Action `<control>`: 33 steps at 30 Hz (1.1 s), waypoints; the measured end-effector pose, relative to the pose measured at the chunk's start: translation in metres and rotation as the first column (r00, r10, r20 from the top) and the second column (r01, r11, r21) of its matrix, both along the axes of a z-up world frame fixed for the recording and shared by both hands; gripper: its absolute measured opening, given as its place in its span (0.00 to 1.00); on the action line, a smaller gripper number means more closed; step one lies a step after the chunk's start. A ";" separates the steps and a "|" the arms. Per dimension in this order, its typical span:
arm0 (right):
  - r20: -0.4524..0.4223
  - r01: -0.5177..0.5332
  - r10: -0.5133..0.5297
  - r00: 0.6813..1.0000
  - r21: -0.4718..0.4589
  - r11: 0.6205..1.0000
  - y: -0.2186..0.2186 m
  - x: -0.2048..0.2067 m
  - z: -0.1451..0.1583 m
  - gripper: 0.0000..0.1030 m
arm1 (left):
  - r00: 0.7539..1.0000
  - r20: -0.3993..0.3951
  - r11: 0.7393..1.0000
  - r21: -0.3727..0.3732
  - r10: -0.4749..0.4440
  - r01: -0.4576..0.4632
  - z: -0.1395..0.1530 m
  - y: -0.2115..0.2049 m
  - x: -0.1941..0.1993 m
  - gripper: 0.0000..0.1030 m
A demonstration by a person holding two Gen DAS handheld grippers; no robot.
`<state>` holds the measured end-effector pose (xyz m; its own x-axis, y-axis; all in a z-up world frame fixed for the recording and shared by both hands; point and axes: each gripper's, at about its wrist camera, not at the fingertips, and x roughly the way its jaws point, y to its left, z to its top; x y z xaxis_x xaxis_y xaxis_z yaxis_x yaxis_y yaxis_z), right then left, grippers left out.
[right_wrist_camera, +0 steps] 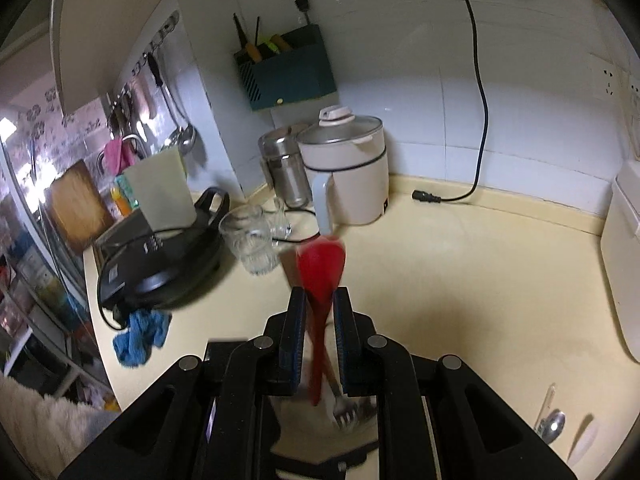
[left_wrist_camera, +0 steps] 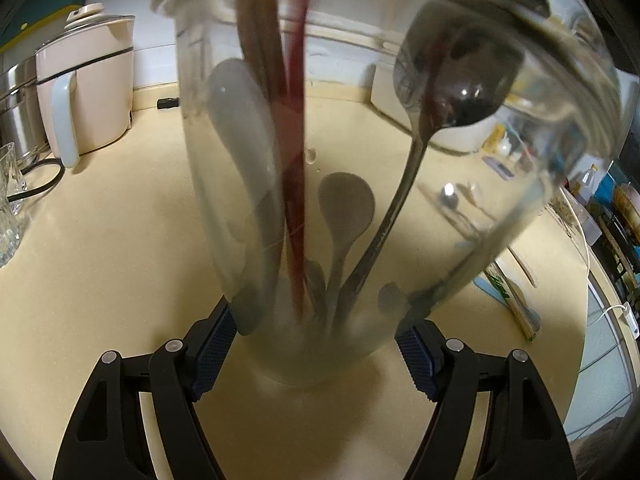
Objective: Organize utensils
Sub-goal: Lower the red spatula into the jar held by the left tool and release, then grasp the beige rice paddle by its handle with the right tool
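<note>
My left gripper (left_wrist_camera: 316, 350) is shut on a clear tumbler (left_wrist_camera: 400, 208), its pads pressed to the lower sides. Standing inside are a metal spoon (left_wrist_camera: 456, 80), a dark red stick (left_wrist_camera: 296, 128) and brown chopsticks (left_wrist_camera: 256, 40). My right gripper (right_wrist_camera: 320, 316) is shut on a red spoon (right_wrist_camera: 322, 268), whose bowl points away past the fingertips. The blurred tines of a fork (right_wrist_camera: 346, 416) show below its fingers. On the counter at lower right lie a metal spoon (right_wrist_camera: 554, 424) and a white spoon (right_wrist_camera: 582, 444).
A pale electric pot (right_wrist_camera: 348, 168) and a steel canister (right_wrist_camera: 286, 168) stand at the back by the wall. There is a glass mug (right_wrist_camera: 250, 240), a black griddle (right_wrist_camera: 160, 268) and a blue cloth (right_wrist_camera: 140, 340) to the left. A white box (right_wrist_camera: 624, 260) sits at right, with a loose power cord (right_wrist_camera: 428, 197) nearby.
</note>
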<state>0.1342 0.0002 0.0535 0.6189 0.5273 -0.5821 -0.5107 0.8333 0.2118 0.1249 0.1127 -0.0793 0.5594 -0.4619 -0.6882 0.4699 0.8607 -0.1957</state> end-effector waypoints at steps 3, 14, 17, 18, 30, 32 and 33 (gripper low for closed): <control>0.002 0.012 -0.012 1.000 0.001 1.000 -0.009 -0.008 0.005 0.14 | 1.000 0.000 1.000 0.000 0.000 0.000 0.000 0.001 0.000 0.76; -0.007 0.173 -0.172 0.985 0.021 0.985 -0.073 -0.030 0.022 0.23 | 1.000 0.001 1.000 0.004 0.000 0.000 -0.003 0.003 -0.001 0.76; -0.067 0.276 -0.275 0.959 0.006 0.961 -0.106 -0.031 0.013 0.24 | 1.000 0.001 1.000 0.004 0.000 0.000 -0.003 0.002 -0.001 0.76; -0.091 0.303 -0.301 0.949 0.005 0.953 -0.116 -0.031 0.008 0.24 | 1.000 0.001 1.000 0.004 0.000 0.000 -0.003 0.003 -0.001 0.76; -0.295 0.560 -0.553 0.780 -0.067 0.826 -0.228 -0.052 -0.059 0.31 | 1.000 0.001 1.000 0.004 0.000 0.000 -0.003 0.001 -0.001 0.76; -0.332 0.569 -0.566 0.755 -0.098 0.817 -0.236 -0.050 -0.074 0.33 | 1.000 0.001 1.000 0.005 0.000 0.000 -0.003 0.002 -0.001 0.76; -0.355 0.568 -0.566 0.744 -0.108 0.816 -0.240 -0.050 -0.082 0.33 | 1.000 0.002 1.000 0.006 0.000 0.000 -0.003 0.000 0.000 0.76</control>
